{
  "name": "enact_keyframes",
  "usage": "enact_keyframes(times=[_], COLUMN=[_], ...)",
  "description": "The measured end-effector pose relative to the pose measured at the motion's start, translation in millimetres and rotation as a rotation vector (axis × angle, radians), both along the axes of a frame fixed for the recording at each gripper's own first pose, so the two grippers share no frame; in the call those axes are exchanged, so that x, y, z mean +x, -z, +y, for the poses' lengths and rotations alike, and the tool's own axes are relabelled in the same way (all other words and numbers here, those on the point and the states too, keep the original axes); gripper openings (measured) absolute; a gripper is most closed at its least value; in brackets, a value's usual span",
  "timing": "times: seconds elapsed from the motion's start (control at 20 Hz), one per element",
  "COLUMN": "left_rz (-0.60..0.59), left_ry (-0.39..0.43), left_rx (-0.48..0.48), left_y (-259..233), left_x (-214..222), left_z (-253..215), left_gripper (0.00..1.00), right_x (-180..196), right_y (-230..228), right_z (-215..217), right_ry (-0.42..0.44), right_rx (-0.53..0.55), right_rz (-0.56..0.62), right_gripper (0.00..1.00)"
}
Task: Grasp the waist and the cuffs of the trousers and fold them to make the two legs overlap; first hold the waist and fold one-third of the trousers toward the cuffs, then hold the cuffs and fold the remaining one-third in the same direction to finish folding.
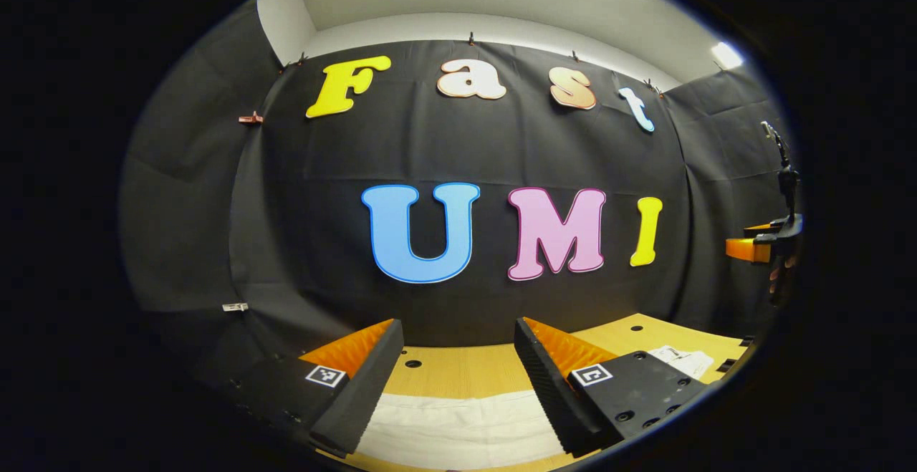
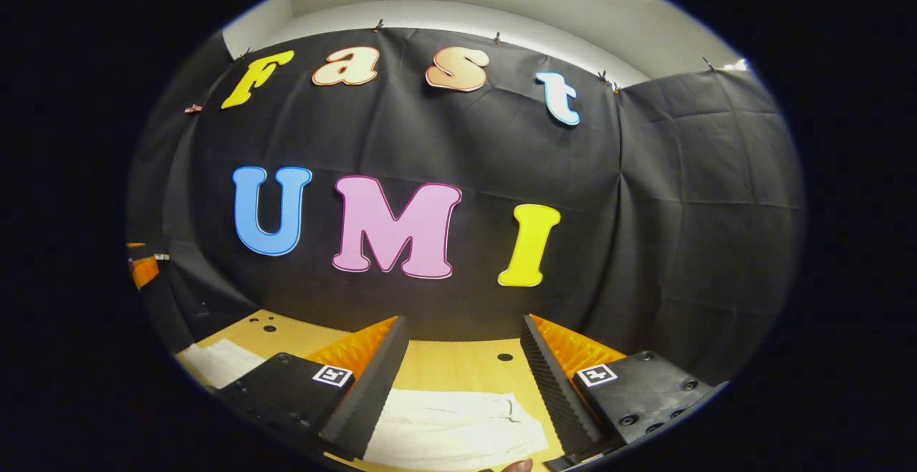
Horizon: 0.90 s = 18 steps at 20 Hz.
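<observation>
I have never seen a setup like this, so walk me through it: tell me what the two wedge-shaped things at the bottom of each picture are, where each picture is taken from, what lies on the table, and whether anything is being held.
Each picture comes from a camera mounted on a hand-held two-finger gripper, looking forward along its fingers. The wedges at the bottom are those fingers.

In the left gripper view, the left gripper stands open above the wooden table. White trousers lie flat beneath it. At the far right edge, the other gripper shows in a person's hand.

In the right gripper view, the right gripper is also open, with the trousers below, slightly rumpled there. A paper sheet lies farther left.

Nothing is held: both grippers hover with their fingers apart, touching no cloth.
</observation>
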State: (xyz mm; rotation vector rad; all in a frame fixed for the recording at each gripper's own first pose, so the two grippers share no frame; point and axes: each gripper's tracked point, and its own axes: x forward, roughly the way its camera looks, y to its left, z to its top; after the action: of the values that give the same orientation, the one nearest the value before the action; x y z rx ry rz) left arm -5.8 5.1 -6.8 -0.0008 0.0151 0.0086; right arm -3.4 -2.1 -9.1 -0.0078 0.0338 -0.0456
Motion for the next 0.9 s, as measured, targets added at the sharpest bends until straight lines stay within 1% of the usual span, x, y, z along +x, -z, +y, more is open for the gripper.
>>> enact_keyframes(times=[0.25, 0.4, 0.55, 0.75, 0.8, 0.85, 0.9], left_rz=[0.015, 0.032, 0.034, 0.047, 0.055, 0.067, 0.084], left_ry=[-0.008, -0.017, -0.011, -0.006, -0.005, -0.005, -0.003], left_rx=[0.003, 0.012, 0.029, 0.001, 0.019, 0.057, 0.115], left_y=[7.8, 16.2, 23.0, 39.5, 44.6, 52.9, 63.2], left_x=[-3.5, -3.5, -6.6, -11.6, -12.8, -15.4, -17.7], left_z=[3.8, 9.1, 15.7, 31.4, 35.8, 41.1, 47.9], left_gripper=[0.98, 0.98, 0.98, 0.98, 0.98, 0.99, 0.99], right_x=[-5.6, -6.9, -12.6, -13.7, -15.3, -16.7, -18.3], right_y=[12.2, 18.7, 22.6, 36.3, 42.0, 49.0, 57.5], right_z=[-8.6, -14.5, -8.5, 2.2, 6.4, 6.3, 2.3], right_ry=[0.018, 0.026, -0.012, -0.05, -0.068, -0.075, -0.078], right_rx=[0.025, -0.036, -0.112, -0.113, -0.139, -0.197, -0.271], right_rz=[0.039, 0.052, 0.048, 0.07, 0.076, 0.087, 0.102], right_gripper=[0.97, 0.97, 0.98, 0.98, 0.98, 0.97, 0.97])
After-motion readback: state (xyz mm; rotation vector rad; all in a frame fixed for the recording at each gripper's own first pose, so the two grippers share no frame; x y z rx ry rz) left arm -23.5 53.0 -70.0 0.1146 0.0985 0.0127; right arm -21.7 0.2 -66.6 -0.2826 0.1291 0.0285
